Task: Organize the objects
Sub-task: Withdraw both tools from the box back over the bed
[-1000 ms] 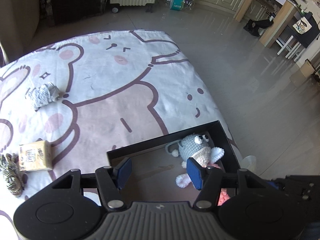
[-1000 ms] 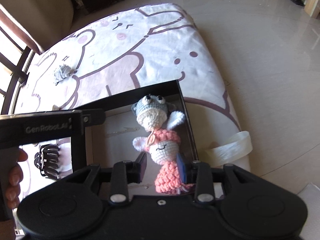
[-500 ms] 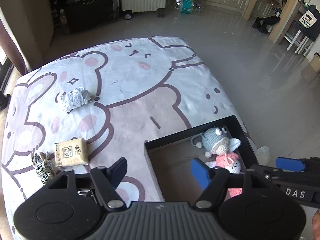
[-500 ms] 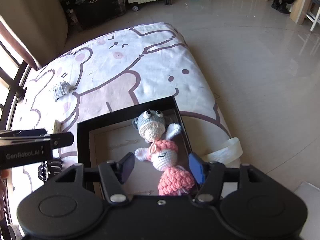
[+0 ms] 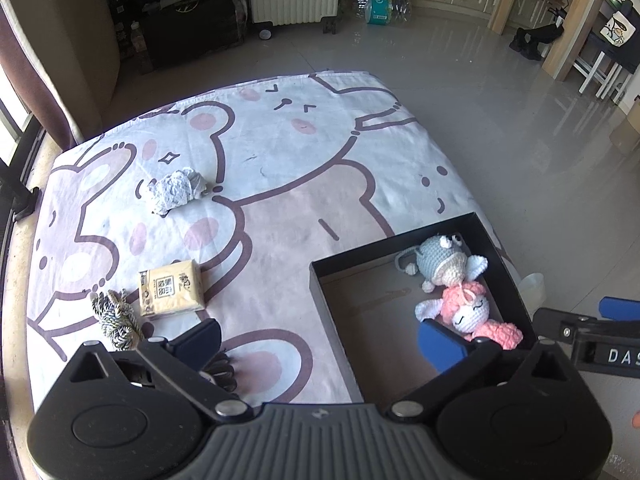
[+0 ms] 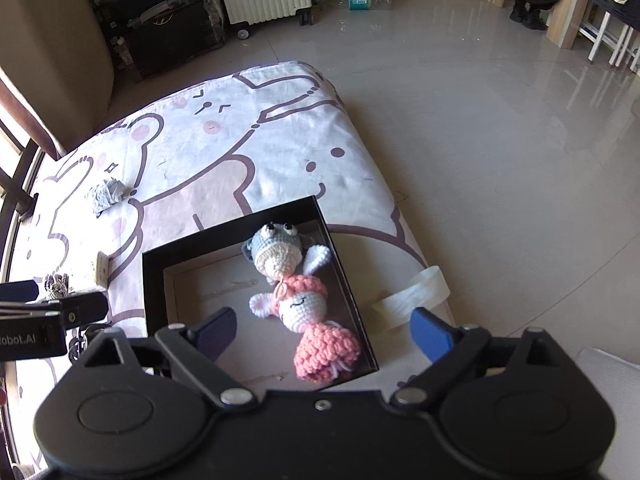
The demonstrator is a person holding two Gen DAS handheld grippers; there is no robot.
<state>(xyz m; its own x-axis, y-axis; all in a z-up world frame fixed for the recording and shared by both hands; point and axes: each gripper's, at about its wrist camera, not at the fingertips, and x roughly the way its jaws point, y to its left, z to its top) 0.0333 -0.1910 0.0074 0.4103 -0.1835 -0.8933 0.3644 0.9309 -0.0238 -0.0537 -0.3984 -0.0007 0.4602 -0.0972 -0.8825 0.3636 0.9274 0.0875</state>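
We see the two crocheted toys already lying in the shallow black box with a brown floor (image 6: 154, 280), which sits at the near corner of the bed under its white-and-pink cartoon bear sheet (image 5: 280, 168); the grey crocheted toy with bulging eyes (image 6: 276, 246) rests against the box's far wall, and the pink-and-white crocheted doll (image 6: 310, 320) lies just below it, the two touching head to head along the right-hand wall; we judge they were packed to that side so that the rest of the floor is free for more things.

Our left tongs (image 5: 320, 340) stand released, their blue pads wide apart with nothing between them; their jaws have just been opening; they hover above the box's left wall, tilted steeply downward. Our right tongs (image 6: 324, 330) are likewise released and empty, their jaws having just been opening too; the pink doll shows between them in the right wrist view, but lies on the box floor beneath, untouched.

Still out on the sheet, well apart from the box, we count a crumpled grey-white paper ball (image 5: 174, 192), a small yellow tissue packet (image 5: 170, 288), and a striped black-and-white hair clip (image 5: 116, 318) just beside it; we judge these the likely next things to gather.
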